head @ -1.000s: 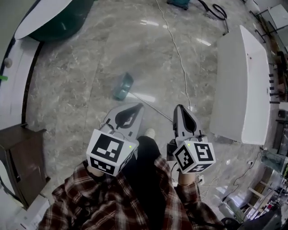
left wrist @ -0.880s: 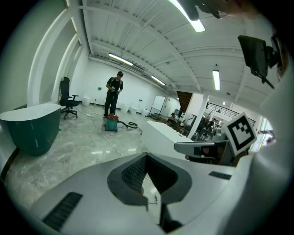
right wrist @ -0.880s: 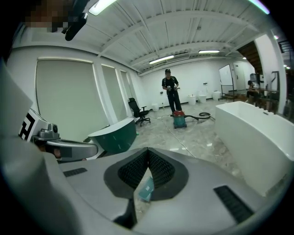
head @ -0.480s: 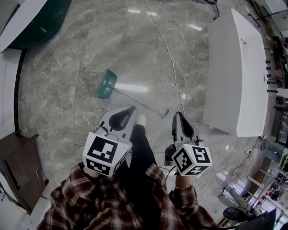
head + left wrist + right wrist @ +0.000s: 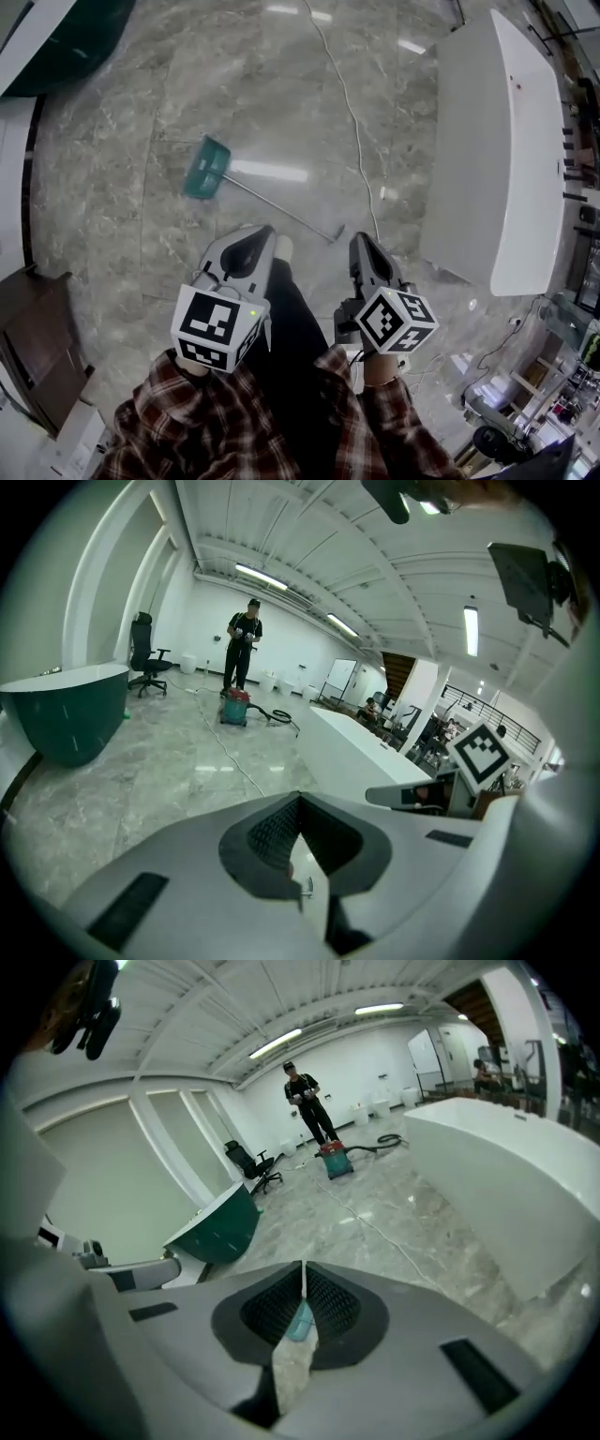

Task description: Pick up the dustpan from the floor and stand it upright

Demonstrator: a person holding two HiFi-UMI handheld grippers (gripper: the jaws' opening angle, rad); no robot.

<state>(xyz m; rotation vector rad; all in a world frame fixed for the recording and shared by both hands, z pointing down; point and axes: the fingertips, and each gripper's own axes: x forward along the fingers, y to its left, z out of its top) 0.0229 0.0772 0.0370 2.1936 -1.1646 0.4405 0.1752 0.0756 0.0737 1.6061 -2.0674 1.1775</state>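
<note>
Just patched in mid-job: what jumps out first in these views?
A teal dustpan lies on the marble floor at upper left of the head view, its long metal handle running down-right toward the grippers. Below it, the left gripper and right gripper hang side by side over the person's legs, jaws shut and empty. A long white counter fills the right side.

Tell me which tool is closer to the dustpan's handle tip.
The right tool: in the head view the handle tip of the dustpan shows just beside its jaws; the left tool sits farther off.
</note>
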